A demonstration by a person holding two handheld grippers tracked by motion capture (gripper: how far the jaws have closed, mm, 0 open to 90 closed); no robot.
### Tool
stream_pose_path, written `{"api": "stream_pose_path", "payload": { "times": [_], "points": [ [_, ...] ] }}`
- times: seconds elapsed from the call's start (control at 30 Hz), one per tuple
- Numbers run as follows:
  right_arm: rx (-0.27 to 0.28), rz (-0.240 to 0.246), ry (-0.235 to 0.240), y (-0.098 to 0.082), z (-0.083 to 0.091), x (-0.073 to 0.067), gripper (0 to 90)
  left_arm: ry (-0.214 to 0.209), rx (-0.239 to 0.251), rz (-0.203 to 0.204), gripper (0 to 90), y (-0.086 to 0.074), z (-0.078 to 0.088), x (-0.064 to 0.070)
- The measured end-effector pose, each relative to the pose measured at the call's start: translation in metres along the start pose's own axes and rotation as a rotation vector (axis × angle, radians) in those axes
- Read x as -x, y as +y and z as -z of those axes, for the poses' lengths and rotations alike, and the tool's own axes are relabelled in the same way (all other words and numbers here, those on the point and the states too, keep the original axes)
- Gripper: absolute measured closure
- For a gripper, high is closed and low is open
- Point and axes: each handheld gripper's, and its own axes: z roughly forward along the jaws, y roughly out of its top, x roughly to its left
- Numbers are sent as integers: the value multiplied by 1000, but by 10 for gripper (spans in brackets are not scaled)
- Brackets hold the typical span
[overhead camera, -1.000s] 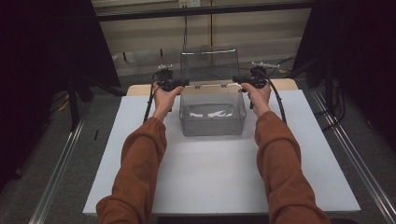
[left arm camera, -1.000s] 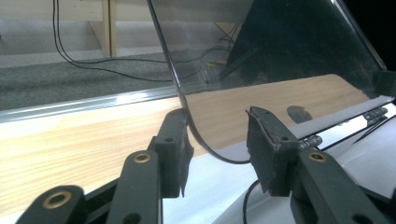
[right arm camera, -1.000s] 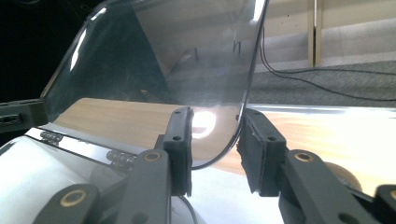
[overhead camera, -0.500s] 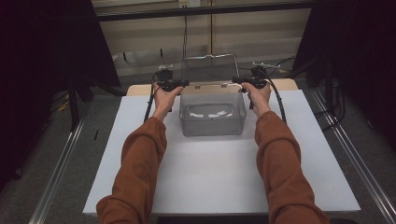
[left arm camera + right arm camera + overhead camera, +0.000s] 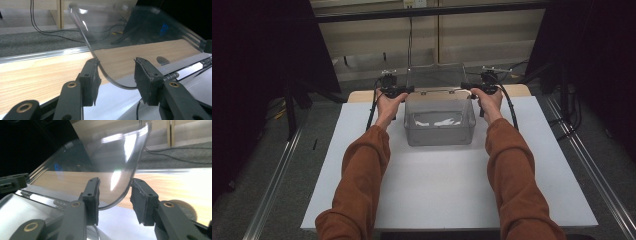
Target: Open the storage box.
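A clear plastic box [image 5: 439, 135] with white pieces [image 5: 437, 120] inside stands at the back of the white tabletop [image 5: 437, 185]. Its hinged clear lid [image 5: 435, 77] is swung up and leans back. My left gripper [image 5: 409, 89] is at the lid's left corner and my right gripper [image 5: 463, 89] at its right corner. In the left gripper view the lid's curved edge [image 5: 100, 66] runs between the open jaws [image 5: 116, 75], against one pad and apart from the other. In the right gripper view the lid's corner [image 5: 120, 195] lies between jaws [image 5: 114, 197] that have just been opening.
A wooden strip [image 5: 357, 96] runs along the table's back edge behind the box. Cables trail from both grippers. Metal rails [image 5: 277, 175] flank the table on the grey floor. The box's hinges [image 5: 172, 75] sit along its rear rim.
The lid has tipped from upright to leaning back behind the box. Both hands have stayed at its corners.
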Motion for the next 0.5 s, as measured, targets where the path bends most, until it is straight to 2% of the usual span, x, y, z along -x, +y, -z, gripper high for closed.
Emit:
{"api": "stream_pose_path", "payload": {
  "times": [0.03,0.07,0.1,0.13,0.17,0.2,0.23,0.27,0.3,0.37,0.43,0.5],
  "points": [
    [0,12,-7,0,0,0,605,0,-5,-2,547,0,0,0],
    [-6,21,-13,0,1,0,611,-37,-2,5,553,-1,-1,0],
    [-9,23,-9,0,1,1,685,-72,16,13,651,-2,-2,1],
    [6,-8,59,0,0,0,692,-12,-2,-5,654,-2,-3,4],
    [14,-12,47,0,0,-3,663,28,7,-15,624,-1,-3,6],
    [10,15,-7,1,-1,-7,658,24,22,12,603,-1,-3,5],
    [16,35,-27,1,-2,-11,618,11,31,48,569,-1,-4,2],
    [37,36,-11,1,-3,-13,595,12,37,68,477,-2,-3,-1],
    [57,30,-12,1,-3,-14,603,20,44,55,471,-2,-1,-2],
    [76,53,-23,2,-2,-15,575,11,33,30,457,-3,1,-5],
    [83,55,-22,2,-2,-14,554,5,35,6,415,-3,2,-6],
    [68,77,-33,2,0,-13,527,18,29,-26,361,-5,1,-4]
  ]
}}
